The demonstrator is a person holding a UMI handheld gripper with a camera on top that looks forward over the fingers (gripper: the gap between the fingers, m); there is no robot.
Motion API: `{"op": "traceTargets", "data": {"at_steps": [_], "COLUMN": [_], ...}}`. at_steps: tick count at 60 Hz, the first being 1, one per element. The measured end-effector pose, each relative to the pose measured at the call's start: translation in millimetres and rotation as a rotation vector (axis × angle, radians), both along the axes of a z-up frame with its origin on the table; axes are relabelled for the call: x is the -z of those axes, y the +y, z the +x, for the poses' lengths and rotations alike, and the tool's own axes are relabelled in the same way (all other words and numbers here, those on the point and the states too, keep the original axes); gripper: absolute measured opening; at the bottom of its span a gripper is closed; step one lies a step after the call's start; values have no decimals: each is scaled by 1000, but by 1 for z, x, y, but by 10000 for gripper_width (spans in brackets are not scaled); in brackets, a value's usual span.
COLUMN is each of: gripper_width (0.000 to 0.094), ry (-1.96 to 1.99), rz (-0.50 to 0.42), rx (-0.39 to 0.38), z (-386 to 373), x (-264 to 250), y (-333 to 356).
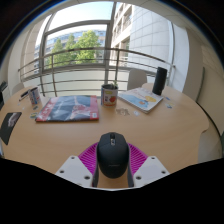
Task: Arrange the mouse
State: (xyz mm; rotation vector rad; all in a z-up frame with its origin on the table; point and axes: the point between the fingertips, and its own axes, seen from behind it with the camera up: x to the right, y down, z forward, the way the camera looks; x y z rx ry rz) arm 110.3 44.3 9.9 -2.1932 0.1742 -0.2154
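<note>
The gripper (111, 166) has its fingers clenched on the black oval plastic computer mouse (111, 153), low over the round wooden counter (150, 130). Judged progress: grasp complete; placement and release remain. A patterned mug (109, 95) stands well beyond.

— Obstacles ahead? 
— Red magazine (68, 107), mug (109, 95) and booklet (141, 98) line the far bench (170, 130). 
— Free room? 
— Bare wood between them and the mouse (111, 153).
</note>
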Motion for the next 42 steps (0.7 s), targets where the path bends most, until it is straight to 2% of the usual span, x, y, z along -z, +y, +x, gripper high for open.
{"op": "traceTargets", "data": {"at_steps": [6, 14, 20, 28, 36, 41, 42], "gripper_width": [393, 394, 391, 391, 391, 390, 391], "ry": [7, -6, -4, 44, 79, 115, 117], "rz": [94, 265, 407, 500, 458, 362, 349], "rx": [60, 100, 81, -20, -160, -237, -252], "z": [-7, -48, -119, -254, -399, -483, -505], "x": [-63, -184, -278, -339, -312, -251, -223], "y": [-1, 5, 14, 30, 63, 84, 81]}}
